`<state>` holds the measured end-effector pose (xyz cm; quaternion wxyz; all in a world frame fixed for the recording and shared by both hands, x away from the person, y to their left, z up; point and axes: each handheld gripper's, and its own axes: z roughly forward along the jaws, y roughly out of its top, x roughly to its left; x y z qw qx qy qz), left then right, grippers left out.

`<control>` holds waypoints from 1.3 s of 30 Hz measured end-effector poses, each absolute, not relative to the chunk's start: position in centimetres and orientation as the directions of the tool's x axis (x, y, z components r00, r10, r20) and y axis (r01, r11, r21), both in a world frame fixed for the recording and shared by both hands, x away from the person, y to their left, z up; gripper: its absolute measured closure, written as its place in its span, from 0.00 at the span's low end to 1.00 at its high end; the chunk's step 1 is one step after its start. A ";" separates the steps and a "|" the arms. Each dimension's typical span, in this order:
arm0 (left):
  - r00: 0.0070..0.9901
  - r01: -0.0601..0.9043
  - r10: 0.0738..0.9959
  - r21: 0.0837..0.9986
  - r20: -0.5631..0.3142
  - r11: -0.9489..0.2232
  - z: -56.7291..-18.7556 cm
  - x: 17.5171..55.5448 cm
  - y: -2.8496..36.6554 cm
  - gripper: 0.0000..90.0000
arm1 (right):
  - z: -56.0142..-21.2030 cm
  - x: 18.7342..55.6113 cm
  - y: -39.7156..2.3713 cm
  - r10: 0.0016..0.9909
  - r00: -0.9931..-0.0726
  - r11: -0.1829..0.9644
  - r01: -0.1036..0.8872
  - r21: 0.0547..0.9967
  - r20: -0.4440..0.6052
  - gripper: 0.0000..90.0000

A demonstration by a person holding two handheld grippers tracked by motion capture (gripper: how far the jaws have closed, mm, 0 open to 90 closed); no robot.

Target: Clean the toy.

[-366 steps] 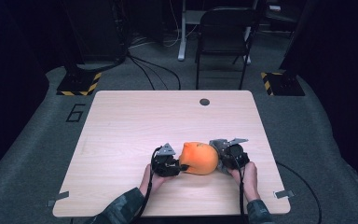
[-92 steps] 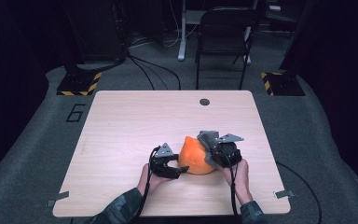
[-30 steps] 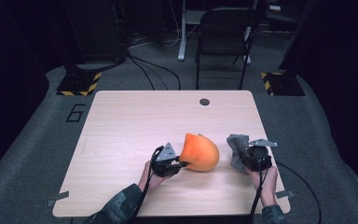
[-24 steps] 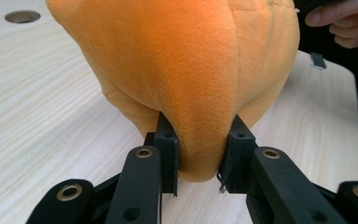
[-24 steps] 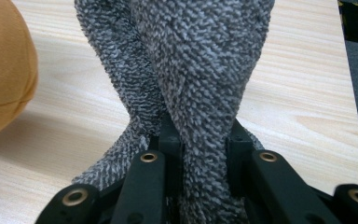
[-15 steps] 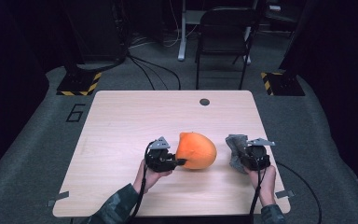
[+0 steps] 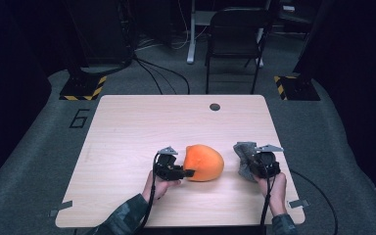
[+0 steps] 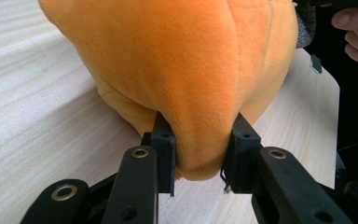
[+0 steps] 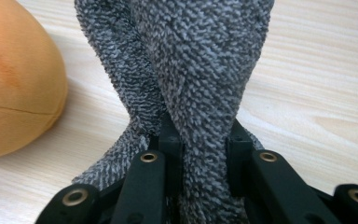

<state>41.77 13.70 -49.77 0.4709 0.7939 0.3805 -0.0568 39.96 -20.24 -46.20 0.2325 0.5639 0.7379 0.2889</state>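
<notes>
The right tongs (image 7: pixel 247 161) have pulled the grey cloth (image 7: pixel 245 155) off the orange plush (image 7: pixel 204 162).

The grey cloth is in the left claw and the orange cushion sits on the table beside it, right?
Not quite: the grey cloth is pinched in the right claw, as the right gripper view shows. The orange cushion does sit on the table beside it.
</notes>
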 end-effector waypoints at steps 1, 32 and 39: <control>0.706 0.654 0.552 0.707 -0.443 -0.269 -49.8 41.7 13.7 0.77 | -45.9 39.9 -20.0 0.966 -0.259 0.191 0.690 0.698 -0.008 0.83; 0.766 0.567 0.554 0.749 -0.327 -0.343 -49.8 40.6 12.6 0.75 | -43.8 38.6 -9.5 0.883 -0.463 0.359 0.554 0.751 -0.080 0.83; 0.767 0.570 0.547 0.747 -0.335 -0.341 -49.9 40.5 12.5 0.75 | -45.6 39.4 -12.3 0.924 -0.375 0.313 0.634 0.707 -0.073 0.83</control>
